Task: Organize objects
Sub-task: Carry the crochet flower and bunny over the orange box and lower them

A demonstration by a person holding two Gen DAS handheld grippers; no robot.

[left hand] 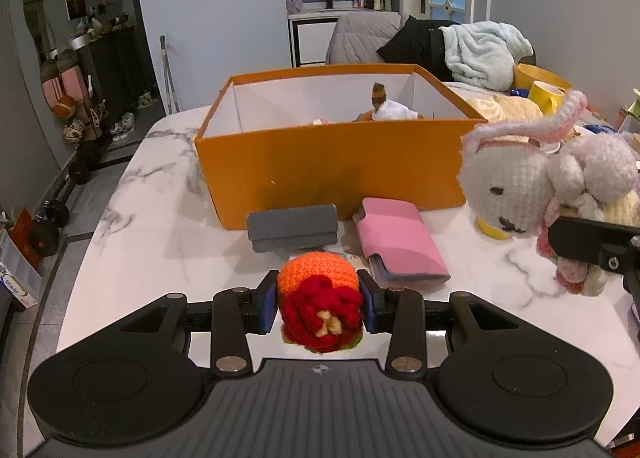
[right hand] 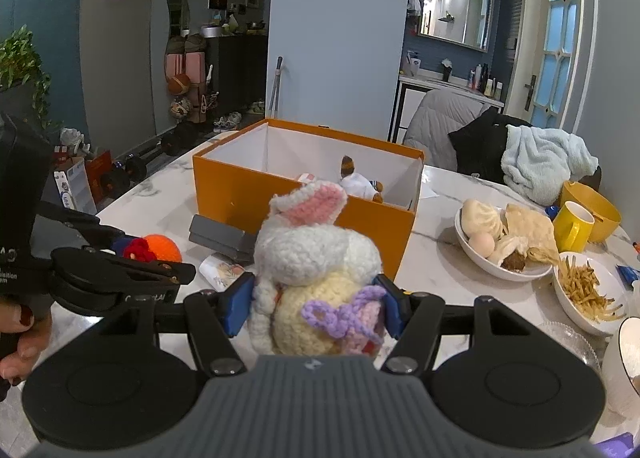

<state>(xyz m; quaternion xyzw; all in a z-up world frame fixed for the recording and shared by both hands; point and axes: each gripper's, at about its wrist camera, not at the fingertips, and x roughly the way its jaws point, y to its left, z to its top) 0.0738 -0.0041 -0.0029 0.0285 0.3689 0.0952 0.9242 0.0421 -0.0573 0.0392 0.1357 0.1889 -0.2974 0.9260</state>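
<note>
— Crocheted toys are being handled on both sides, then?

— Yes. An orange crocheted ball point(left hand: 320, 300) with a red knitted flower on its near face is clamped between the blue pads of the left gripper point(left hand: 320, 304), and it is seen raised above the marble table point(left hand: 160, 258). A crocheted rabbit point(right hand: 316, 270), white-headed with pink-lined ears, a cream body and a purple bow, is pinched at its body by the right gripper point(right hand: 316, 308).

— Where are they placed in relation to the box?

— Both are held on the near side of the orange box point(left hand: 332, 174), outside it. The box is open at the top and white inside; a small doll in a white garment point(left hand: 390, 108) is seen lying at its far right corner. From the left wrist view the rabbit is found to the right of the ball, with its face turned toward that camera.

— What is laid between the toys and the box?

— A grey folded case point(left hand: 293, 227) and a pink wallet point(left hand: 400, 244) are set on the table just in front of the box wall, the grey one to the left. A small printed packet point(right hand: 222, 270) is seen near the grey case.

— And further right?

— A bowl of buns point(right hand: 500, 246), a dish of fried strips point(right hand: 588, 294) and a yellow mug point(right hand: 574, 226) are set out well apart from the box.
</note>
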